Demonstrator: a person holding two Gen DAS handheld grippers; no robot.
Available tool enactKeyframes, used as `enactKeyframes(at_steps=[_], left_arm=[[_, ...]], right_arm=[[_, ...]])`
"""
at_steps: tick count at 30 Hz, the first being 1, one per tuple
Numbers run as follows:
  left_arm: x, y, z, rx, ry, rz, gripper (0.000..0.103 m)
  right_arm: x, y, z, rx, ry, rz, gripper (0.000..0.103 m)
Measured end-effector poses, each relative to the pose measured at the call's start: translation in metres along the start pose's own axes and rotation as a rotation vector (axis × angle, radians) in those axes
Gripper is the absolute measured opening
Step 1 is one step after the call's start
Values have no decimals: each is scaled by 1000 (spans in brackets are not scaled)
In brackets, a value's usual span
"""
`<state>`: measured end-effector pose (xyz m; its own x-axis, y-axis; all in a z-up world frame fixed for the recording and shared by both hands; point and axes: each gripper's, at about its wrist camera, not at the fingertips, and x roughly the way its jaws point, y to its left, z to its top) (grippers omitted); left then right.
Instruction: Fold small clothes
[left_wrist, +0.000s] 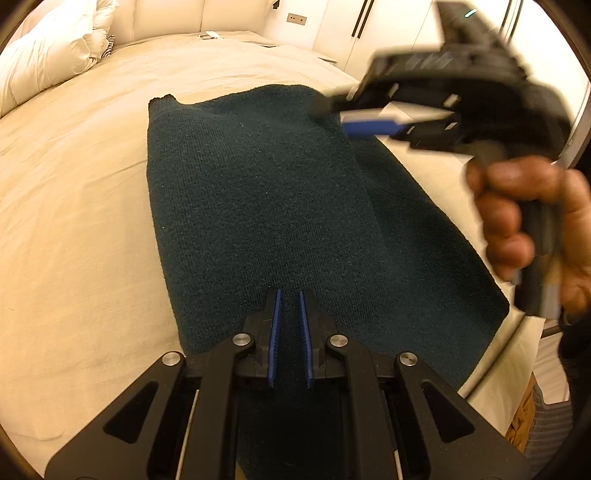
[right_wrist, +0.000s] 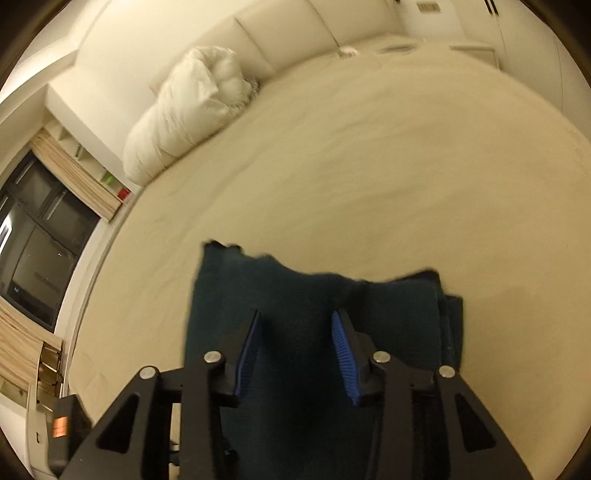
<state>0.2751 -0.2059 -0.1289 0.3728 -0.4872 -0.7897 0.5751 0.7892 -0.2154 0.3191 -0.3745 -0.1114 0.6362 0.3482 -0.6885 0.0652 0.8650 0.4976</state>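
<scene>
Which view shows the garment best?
The left wrist view: the garment lies there nearly whole on the bed, with its far edge and both sides clear. The right wrist view shows only its far end, blurred, behind the open right gripper.
</scene>
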Motion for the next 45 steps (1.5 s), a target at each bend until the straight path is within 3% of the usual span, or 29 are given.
enactKeyframes(at_steps=[2, 3, 5, 7, 8, 9, 10, 12, 16, 18, 19, 20, 21, 22, 25, 27, 29, 31, 34, 37, 41, 45], left_arm=[[1, 1, 0, 1, 2, -4, 10], [1, 3, 0, 1, 1, -6, 10], [3, 3, 0, -1, 0, -12, 10], [3, 5, 0, -1, -3, -14, 10], [2, 6, 0, -5, -5, -18, 10], [1, 9, -1, -10, -7, -22, 10], [-1, 11, 0, -24, -11, -35, 10], [-8, 17, 2, -61, -14, -55, 10], [-46, 35, 8, -133, -120, -53, 10], [-57, 57, 12, -228, -149, -114, 15], [-56, 65, 13, -266, -139, -136, 29], [-53, 73, 14, -301, -122, -154, 61], [-50, 83, 15, -338, -105, -165, 78], [-46, 90, 12, -374, -104, -178, 87], [-28, 98, 11, -413, -31, -210, 87], [-11, 96, 9, -428, 26, -263, 87], [2, 84, 12, -403, 86, -269, 84], [13, 76, 17, -376, 115, -264, 79], [21, 78, 26, -389, 133, -250, 64], [16, 81, 29, -439, 145, -285, 53], [2, 74, 28, -414, 122, -269, 39], [-37, 62, 29, -375, 65, -270, 36]], right_arm=[[9, -14, -2, 59, 8, 1, 39], [3, -28, -5, 105, -22, 40, 34], [-9, -41, -8, 132, -61, 38, 34], [-26, -54, -8, 144, -107, -23, 23], [-35, -59, -11, 155, -126, -63, 26], [-50, -68, -14, 182, -156, -159, 43], [-60, -73, -17, 200, -176, -190, 50], [-79, -79, -25, 229, -195, -145, 50], [-98, -71, -44, 190, -161, -32, 69], [-96, -64, -54, 156, -104, 33, 72], [-92, -61, -56, 147, -67, 54, 72], [-87, -58, -59, 143, -34, 60, 72], [-82, -55, -59, 141, -7, 61, 72], [-77, -53, -60, 142, 20, 61, 72], [-61, -53, -65, 174, 83, 44, 73], [-50, -46, -68, 144, 107, 60, 73], [-42, -37, -71, 105, 125, 69, 73], [-37, -36, -69, 102, 134, 65, 64], [-35, -39, -66, 103, 150, 52, 45], [-33, -40, -66, 100, 155, 48, 35], [-46, -19, -67, 44, 119, -22, 28], [-74, 24, -66, -15, 48, -30, 27]])
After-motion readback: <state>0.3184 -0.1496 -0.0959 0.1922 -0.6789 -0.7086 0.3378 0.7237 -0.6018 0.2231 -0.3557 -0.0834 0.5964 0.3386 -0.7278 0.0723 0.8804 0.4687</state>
